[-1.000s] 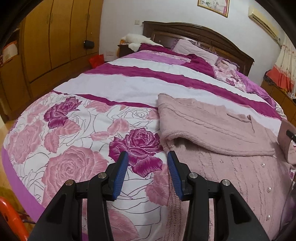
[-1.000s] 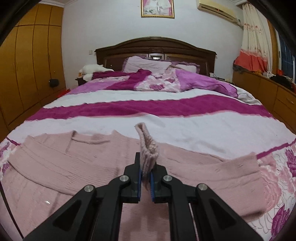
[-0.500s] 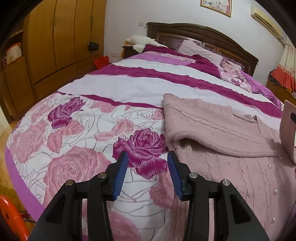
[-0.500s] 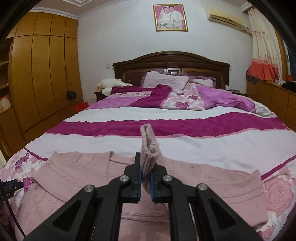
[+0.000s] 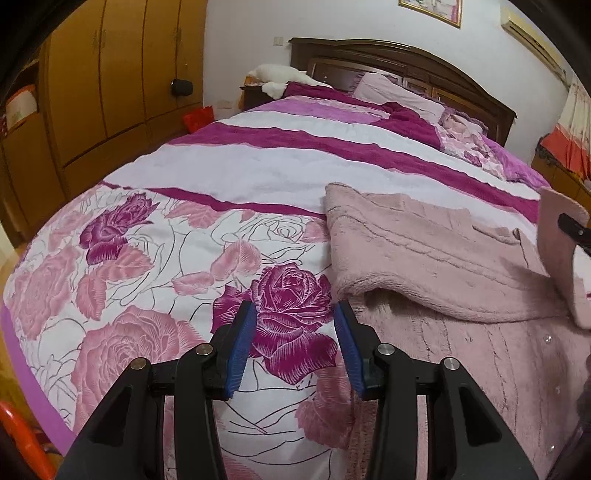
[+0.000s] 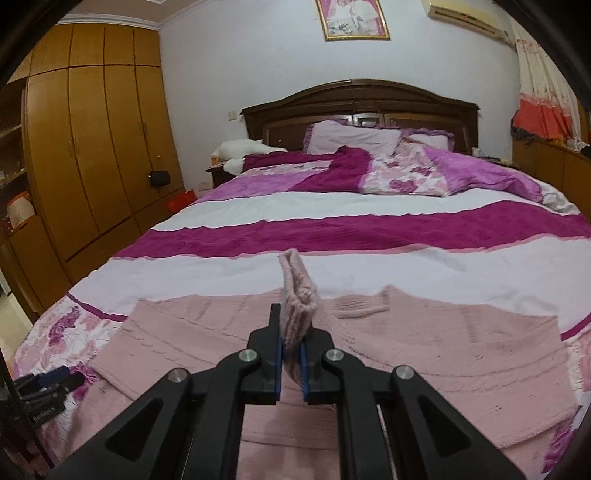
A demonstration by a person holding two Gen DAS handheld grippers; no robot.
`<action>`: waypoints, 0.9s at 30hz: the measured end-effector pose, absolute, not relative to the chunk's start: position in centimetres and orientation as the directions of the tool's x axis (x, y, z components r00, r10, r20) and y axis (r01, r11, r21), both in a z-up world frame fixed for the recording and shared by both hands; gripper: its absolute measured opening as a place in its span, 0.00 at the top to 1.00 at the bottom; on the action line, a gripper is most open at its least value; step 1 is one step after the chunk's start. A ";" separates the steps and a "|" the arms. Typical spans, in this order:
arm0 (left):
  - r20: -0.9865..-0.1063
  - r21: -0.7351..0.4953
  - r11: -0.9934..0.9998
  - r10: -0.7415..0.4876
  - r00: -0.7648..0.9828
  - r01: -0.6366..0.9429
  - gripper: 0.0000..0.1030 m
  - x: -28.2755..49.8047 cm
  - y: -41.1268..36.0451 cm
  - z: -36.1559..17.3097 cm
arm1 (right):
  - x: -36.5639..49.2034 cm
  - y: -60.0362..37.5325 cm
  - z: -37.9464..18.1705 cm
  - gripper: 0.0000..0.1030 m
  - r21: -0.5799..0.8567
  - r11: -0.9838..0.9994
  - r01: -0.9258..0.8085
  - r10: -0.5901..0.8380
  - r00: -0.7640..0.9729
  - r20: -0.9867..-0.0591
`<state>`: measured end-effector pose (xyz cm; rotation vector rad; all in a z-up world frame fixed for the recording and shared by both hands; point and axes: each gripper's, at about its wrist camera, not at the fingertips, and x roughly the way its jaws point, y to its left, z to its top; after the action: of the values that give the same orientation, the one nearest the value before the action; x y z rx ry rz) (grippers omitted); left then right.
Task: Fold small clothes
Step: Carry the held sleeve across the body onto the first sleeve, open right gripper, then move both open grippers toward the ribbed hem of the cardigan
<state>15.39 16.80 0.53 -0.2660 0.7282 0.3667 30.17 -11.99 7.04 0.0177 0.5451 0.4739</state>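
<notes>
**Around the bed**

We see a bed [image 6: 369, 206] under a rose-patterned quilt [image 5: 155, 280] filling the middle of the frame. A dark wooden headboard [image 6: 362, 99] and pillows [image 6: 351, 136] sit at top centre, a wooden wardrobe [image 6: 92, 155] at left, a framed picture [image 6: 352, 18] on the wall above, and an air conditioner [image 6: 465, 13] at upper right.

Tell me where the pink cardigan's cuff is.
In the right wrist view the cuff stands centre frame, pinched in the right gripper, above the cardigan spread on the bed.

A wide bed [image 6: 369, 266] in a rose-print and magenta-striped cover carries a pink knit cardigan [image 6: 406, 354] spread flat.
</notes>
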 end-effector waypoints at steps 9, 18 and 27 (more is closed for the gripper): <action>-0.692 -0.115 0.897 0.236 0.682 -0.427 0.80 15.3 17.2 0.4 | 30.3 -6.9 6.5 0.93 0.162 0.870 -0.466 0.480 0.723 -0.497; -0.692 -0.065 0.915 0.246 0.679 -0.398 0.80 15.6 16.2 0.2 | 30.5 -3.5 2.9 0.91 0.141 0.852 -0.504 0.490 0.675 -0.552; -0.691 -0.057 0.935 0.216 0.690 -0.350 0.80 15.5 14.4 1.3 | 27.7 -6.2 4.6 0.35 0.224 0.780 -0.584 0.597 0.586 -0.548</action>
<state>15.45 14.43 1.33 -0.1902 0.7452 0.3185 27.71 -6.15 4.56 0.0204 0.6468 0.6884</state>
